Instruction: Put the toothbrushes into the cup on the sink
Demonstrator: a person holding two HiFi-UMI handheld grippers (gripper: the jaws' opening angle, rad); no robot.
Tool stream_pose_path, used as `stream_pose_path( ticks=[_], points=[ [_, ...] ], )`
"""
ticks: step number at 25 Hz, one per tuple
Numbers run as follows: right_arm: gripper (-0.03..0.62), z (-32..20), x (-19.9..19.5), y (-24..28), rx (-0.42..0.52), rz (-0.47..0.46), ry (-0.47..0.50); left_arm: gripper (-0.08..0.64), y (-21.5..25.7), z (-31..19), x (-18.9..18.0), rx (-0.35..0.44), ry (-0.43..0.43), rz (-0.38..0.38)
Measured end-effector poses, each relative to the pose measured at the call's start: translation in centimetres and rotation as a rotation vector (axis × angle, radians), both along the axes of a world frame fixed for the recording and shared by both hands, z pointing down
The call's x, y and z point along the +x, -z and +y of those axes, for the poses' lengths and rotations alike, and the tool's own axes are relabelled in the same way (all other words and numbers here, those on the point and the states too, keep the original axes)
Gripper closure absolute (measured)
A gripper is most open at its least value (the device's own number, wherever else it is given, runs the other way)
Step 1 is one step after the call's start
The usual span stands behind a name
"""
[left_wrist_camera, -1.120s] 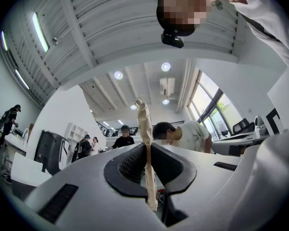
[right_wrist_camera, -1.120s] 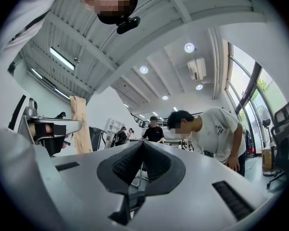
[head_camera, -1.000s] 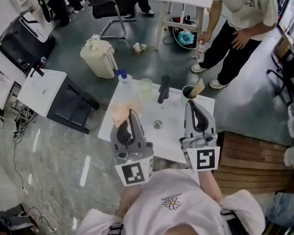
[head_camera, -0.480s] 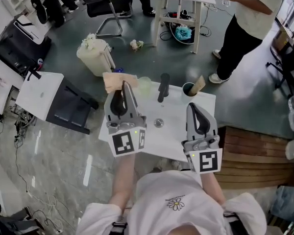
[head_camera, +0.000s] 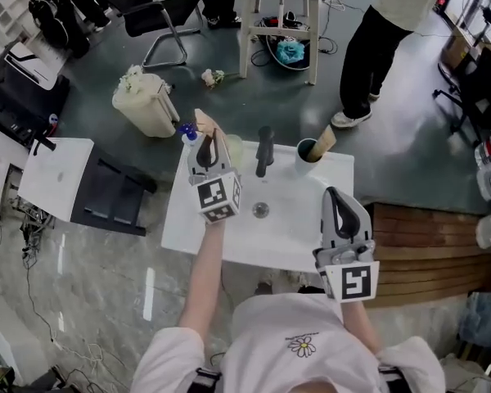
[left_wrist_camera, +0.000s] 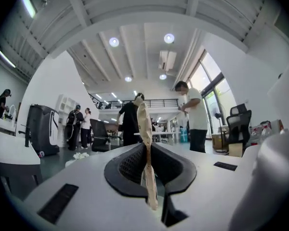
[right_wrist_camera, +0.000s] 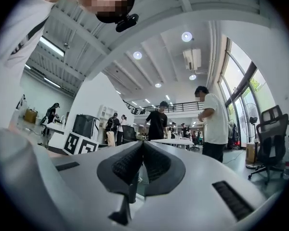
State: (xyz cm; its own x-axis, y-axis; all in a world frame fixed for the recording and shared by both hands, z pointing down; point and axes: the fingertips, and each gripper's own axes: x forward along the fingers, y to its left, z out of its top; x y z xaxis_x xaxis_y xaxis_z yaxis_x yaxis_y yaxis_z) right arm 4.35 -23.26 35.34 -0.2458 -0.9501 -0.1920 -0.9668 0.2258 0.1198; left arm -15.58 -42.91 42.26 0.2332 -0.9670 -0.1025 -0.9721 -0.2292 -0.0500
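Left gripper [head_camera: 209, 142] clamped on a tan toothbrush [left_wrist_camera: 144, 129], long axis roughly upright. Dark cup [head_camera: 306, 152] sits at the sink's [head_camera: 286, 223] back right, right of it past the faucet [head_camera: 264, 150]. Right gripper [head_camera: 339, 199] is nearer, jaws together, empty.

Below me the floor [head_camera: 409, 162] is dark grey, with glossy pale tiles [head_camera: 82, 285] at my left and wooden slats [head_camera: 417, 252] at my right. Round ceiling lights [left_wrist_camera: 114, 42] glow overhead beside tall windows [left_wrist_camera: 209, 95].
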Motion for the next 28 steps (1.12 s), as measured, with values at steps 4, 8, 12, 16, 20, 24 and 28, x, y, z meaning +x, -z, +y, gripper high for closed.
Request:
stream_pose_path(
  ticks=[4, 8, 12, 16, 20, 24, 28],
  points=[
    [0.580, 0.6, 1.0, -0.4, -0.019, 0.012, -0.041, 0.522, -3.4, -1.1, 0.6, -0.056, -0.013, -0.024],
    [0.580, 0.9, 1.6, -0.4, -0.025, 0.028, -0.063, 0.522, -5.5, -1.7, 1.0, -0.090, -0.015, -0.022],
    [0.580, 1.1, 2.1, -0.8, -0.036, 0.049, -0.077, 0.522, -6.9, -1.9, 1.4, -0.111, -0.016, -0.034],
    [0.580, 1.4, 2.3, -1.2, -0.058, 0.084, -0.088, 0.521, -7.6, -1.9, 1.6, -0.123, -0.016, -0.047],
    [0.580, 1.3, 2.5, -1.0, -0.048, 0.077, -0.096, 0.521, -8.6, -1.7, 1.8, -0.148, -0.013, -0.038],
    [0.580, 1.3, 2.6, -1.0, -0.044, 0.076, -0.096, 0.520, -9.6, -1.4, 1.9, -0.177, -0.009, -0.047],
    [0.580, 1.3, 2.6, -1.1, -0.046, 0.076, -0.093, 0.477, -10.2, -1.4, 1.9, -0.191, -0.009, -0.041]
  ],
)
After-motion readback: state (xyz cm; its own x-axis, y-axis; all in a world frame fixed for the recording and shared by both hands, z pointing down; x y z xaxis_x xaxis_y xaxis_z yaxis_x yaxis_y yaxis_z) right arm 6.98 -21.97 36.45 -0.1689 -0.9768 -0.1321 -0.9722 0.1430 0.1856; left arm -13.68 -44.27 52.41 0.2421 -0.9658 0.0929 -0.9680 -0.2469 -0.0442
